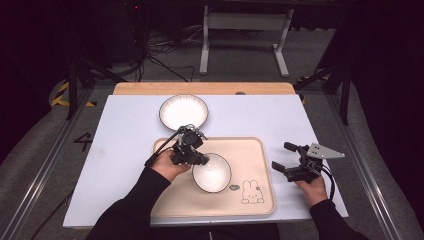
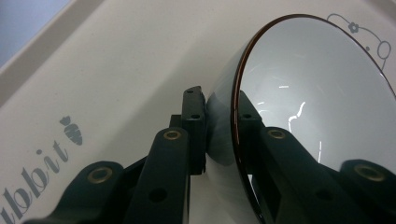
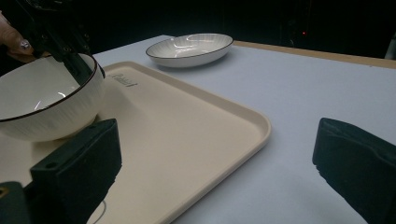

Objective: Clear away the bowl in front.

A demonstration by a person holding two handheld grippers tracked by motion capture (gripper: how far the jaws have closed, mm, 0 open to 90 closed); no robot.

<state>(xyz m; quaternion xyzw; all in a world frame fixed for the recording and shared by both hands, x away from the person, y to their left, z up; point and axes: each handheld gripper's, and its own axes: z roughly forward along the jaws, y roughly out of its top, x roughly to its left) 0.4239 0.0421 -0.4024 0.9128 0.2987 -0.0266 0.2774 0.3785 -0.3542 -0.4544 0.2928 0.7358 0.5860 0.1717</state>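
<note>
Two white dishes with dark rims are out: one bowl [image 1: 212,173] at the centre of the frame and one shallower plate [image 1: 183,111] above it, upper centre. One beige tray [image 1: 260,200] lies across the lower middle, bearing one rabbit drawing [image 1: 252,193] at its lower right corner. Two handheld grippers are in play, the left gripper [image 1: 201,159] at centre and the right gripper [image 1: 283,156] at right. One small dark spot beside the rabbit may be a further mark; it is too small to tell.
</note>
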